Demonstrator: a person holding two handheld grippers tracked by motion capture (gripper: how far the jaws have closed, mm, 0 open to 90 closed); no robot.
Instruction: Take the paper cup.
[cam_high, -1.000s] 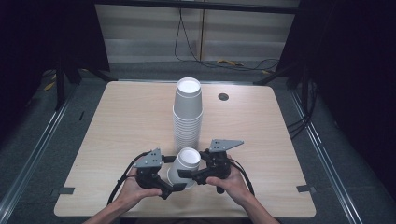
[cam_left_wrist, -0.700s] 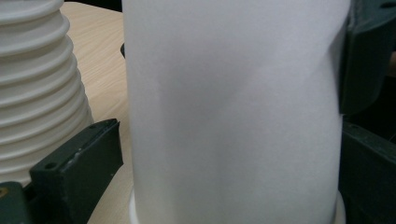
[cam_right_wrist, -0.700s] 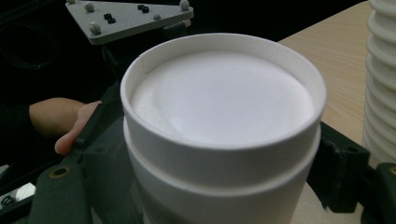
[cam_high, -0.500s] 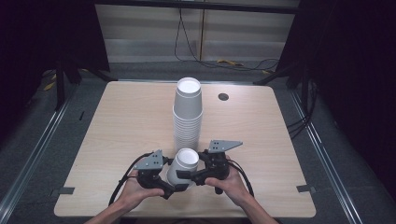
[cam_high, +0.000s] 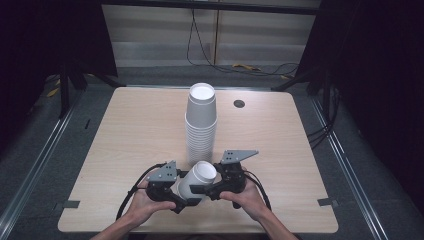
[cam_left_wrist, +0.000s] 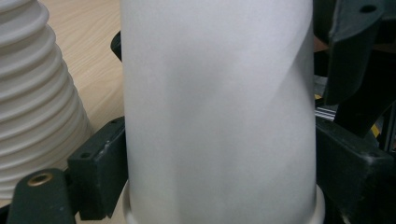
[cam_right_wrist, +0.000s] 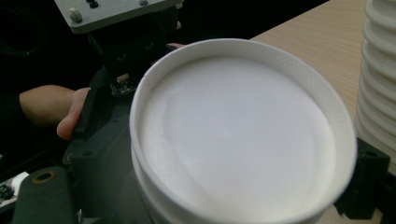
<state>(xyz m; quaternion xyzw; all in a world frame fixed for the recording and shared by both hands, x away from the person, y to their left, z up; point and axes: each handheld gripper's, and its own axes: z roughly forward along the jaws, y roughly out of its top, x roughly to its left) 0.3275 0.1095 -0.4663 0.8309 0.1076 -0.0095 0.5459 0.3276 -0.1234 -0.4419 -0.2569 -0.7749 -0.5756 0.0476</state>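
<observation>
Left tool (cam_high: 181, 199) has just closed on white paper cup (cam_high: 196, 180); right tool (cam_high: 200, 189) grips its upper part; next, pull nested cups apart.

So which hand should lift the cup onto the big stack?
Probably the right: the right gripper clamps the cup near its base, beside the stack. The left gripper has just been closing its jaws around the cup's side.

The left gripper (cam_high: 186, 196) jaws have just been closing in on the cup (cam_high: 196, 178), which is now sitting between them; its black jaws are standing against the cup's sides.
</observation>
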